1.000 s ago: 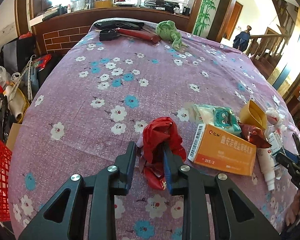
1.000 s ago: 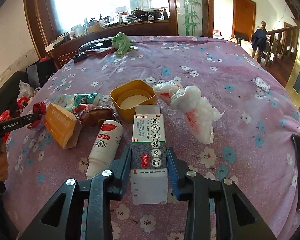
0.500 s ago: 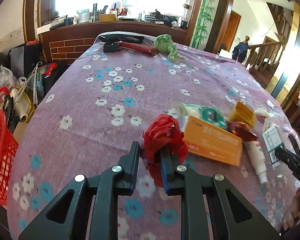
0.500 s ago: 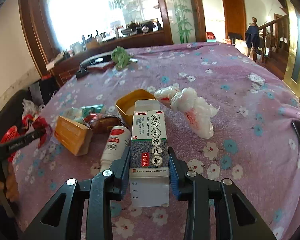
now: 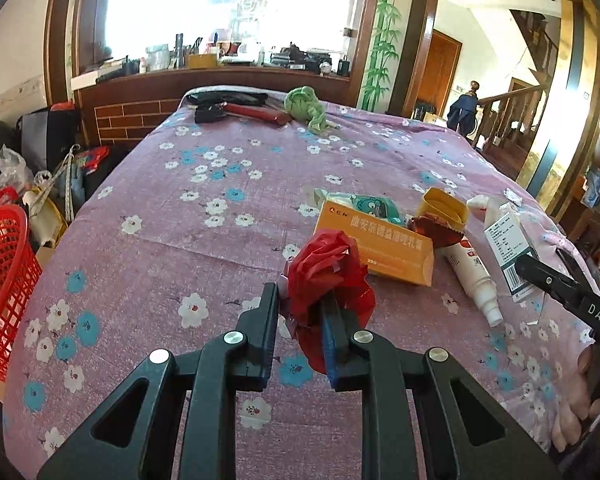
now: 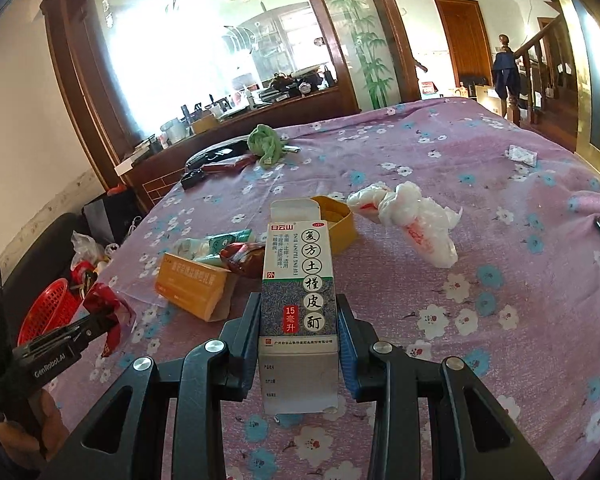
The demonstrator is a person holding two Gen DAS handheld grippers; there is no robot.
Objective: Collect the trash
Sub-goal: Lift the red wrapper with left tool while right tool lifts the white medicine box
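Grippers [image 5: 300, 300] [image 6: 298, 312] higher off the tablecloth [image 5: 220, 240] than before, pinching red wrapper [image 5: 324, 272] and medicine box [image 6: 298, 292].

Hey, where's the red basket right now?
The red basket sits off the table's left edge in the left wrist view, beside floor clutter; the right wrist view shows it behind the left claw.

Counted here: two cardboard boxes, orange [image 5: 380, 246] and white-blue [image 6: 298, 300], one red wrapper [image 5: 326, 276], one white bottle [image 5: 474, 276], one yellow tub [image 6: 338, 226], one crumpled white bag [image 6: 414, 220], one red basket [image 5: 2, 280].
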